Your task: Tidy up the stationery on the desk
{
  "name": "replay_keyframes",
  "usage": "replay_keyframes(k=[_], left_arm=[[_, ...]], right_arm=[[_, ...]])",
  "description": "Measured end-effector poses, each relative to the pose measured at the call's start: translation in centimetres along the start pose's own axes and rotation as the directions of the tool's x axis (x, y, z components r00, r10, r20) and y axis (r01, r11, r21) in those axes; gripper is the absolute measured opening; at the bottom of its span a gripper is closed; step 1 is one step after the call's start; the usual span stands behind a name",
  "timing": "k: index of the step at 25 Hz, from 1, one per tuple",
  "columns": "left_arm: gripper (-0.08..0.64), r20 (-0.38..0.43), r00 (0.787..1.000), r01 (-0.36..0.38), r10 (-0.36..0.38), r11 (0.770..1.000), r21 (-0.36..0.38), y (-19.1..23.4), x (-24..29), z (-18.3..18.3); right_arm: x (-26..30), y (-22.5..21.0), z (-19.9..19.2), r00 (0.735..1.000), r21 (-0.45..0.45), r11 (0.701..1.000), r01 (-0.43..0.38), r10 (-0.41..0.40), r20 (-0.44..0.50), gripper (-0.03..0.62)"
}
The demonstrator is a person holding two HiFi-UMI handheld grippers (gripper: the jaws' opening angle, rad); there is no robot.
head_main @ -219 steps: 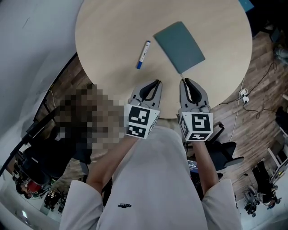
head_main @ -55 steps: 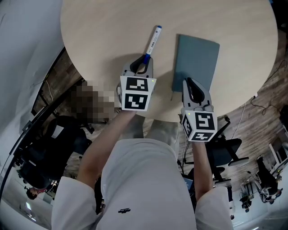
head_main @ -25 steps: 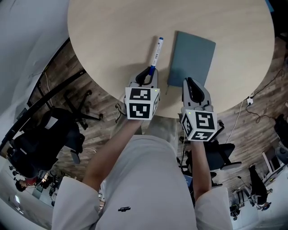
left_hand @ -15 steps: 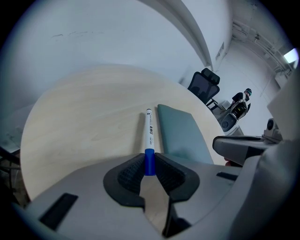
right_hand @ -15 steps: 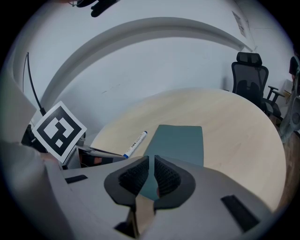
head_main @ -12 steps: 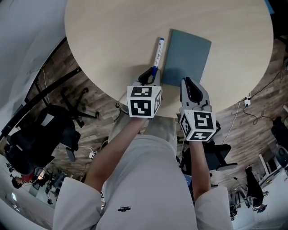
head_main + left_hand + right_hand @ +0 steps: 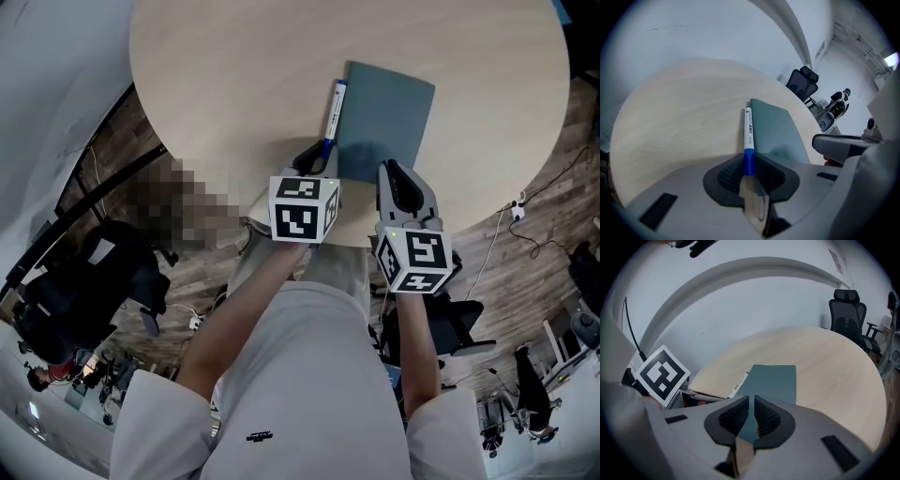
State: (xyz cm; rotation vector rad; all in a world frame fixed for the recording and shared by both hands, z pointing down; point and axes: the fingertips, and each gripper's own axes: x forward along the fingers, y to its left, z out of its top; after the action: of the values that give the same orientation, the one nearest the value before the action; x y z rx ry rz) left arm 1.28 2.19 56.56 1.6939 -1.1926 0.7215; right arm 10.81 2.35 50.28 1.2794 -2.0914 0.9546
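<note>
The left gripper (image 7: pixel 314 156) has its jaws clamped on the blue capped end of the pen (image 7: pixel 333 108). From there the white barrel points toward 12 o'clock, low over the tabletop (image 7: pixel 234 75). The teal notebook (image 7: pixel 389 112) lies flat at the pen's 3 o'clock, its long edge just beside the barrel. The right gripper (image 7: pixel 392 174) sits at the notebook's 6 o'clock edge, its jaws almost together with only a slit between them, pinching nothing.
</note>
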Motion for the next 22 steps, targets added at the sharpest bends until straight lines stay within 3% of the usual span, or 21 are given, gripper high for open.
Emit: replay_keyframes(k=[13,22], left_arm=[[0.132,-0.020,0.990,0.140,-0.139,0.990,0.023,-1.0,-0.7,0.0],[0.130,-0.002,0.990,0.140,-0.140,0.990,0.024,-0.7,-1.9,0.9]], right_arm=[[0.7,0.8,0.5,1.000,0.005,1.000,0.002,-0.002,-0.004,0.060],[0.0,1.5,1.5,0.999,0.004,0.999,0.032,-0.032,0.018,0.060]])
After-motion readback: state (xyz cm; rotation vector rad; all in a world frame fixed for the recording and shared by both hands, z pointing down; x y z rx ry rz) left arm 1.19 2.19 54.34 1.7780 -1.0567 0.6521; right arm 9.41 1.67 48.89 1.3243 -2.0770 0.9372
